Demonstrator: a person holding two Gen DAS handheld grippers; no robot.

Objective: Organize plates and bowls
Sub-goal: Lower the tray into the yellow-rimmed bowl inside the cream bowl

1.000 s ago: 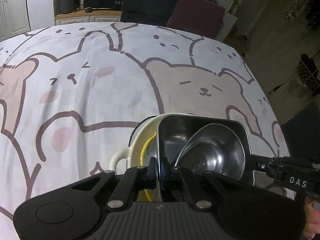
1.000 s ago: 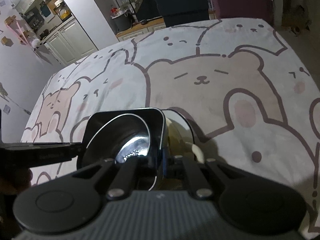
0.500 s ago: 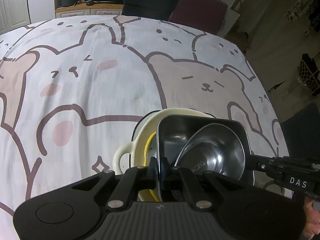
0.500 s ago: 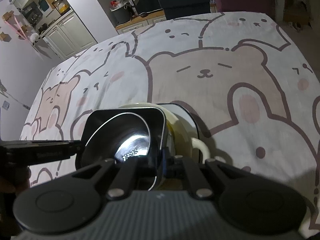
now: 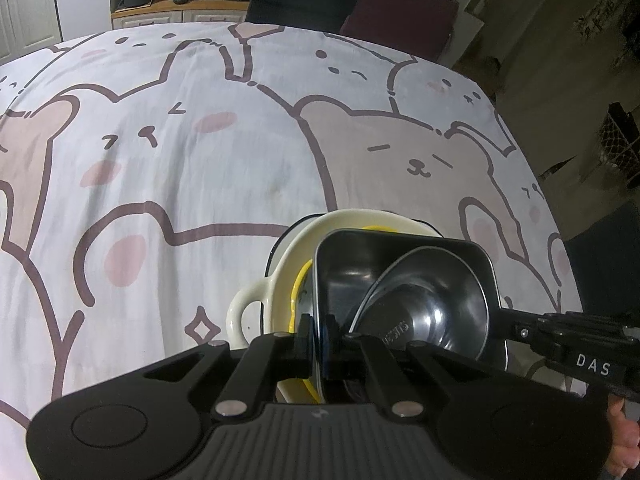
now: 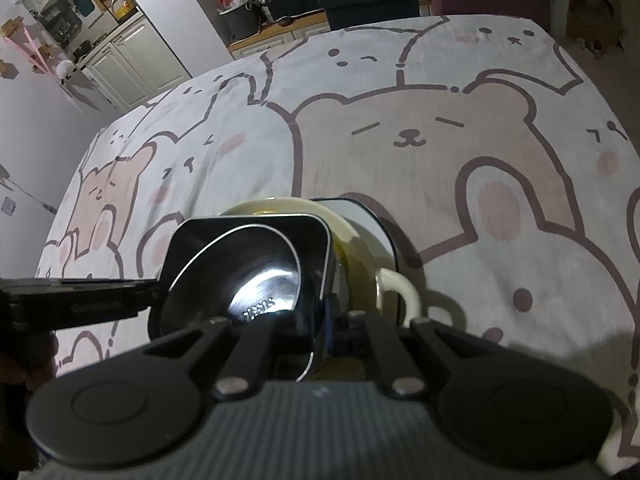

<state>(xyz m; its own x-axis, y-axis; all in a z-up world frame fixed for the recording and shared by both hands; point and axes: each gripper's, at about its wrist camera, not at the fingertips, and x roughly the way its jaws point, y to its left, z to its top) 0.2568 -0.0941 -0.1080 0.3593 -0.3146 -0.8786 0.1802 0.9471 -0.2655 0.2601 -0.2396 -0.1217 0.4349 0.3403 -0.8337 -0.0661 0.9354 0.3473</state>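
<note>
Jaws of the left gripper [image 5: 318, 338] are pinched nearly closed on the left wall of a square steel tray [image 5: 348, 256], and the right gripper [image 6: 325, 320] clamps the opposite wall just as tightly, so the tray hangs between the two. A round steel bowl [image 5: 424, 304] lies tilted inside the tray, its mouth facing up and toward the left gripper. The tray sits within the mouth of a cream two-handled dish [image 5: 352, 218] with a yellow inner rim; whether it rests there or hovers is unclear. Its loop handles stick out left and right. Beneath lies a bear-print tablecloth [image 5: 168, 160].
</note>
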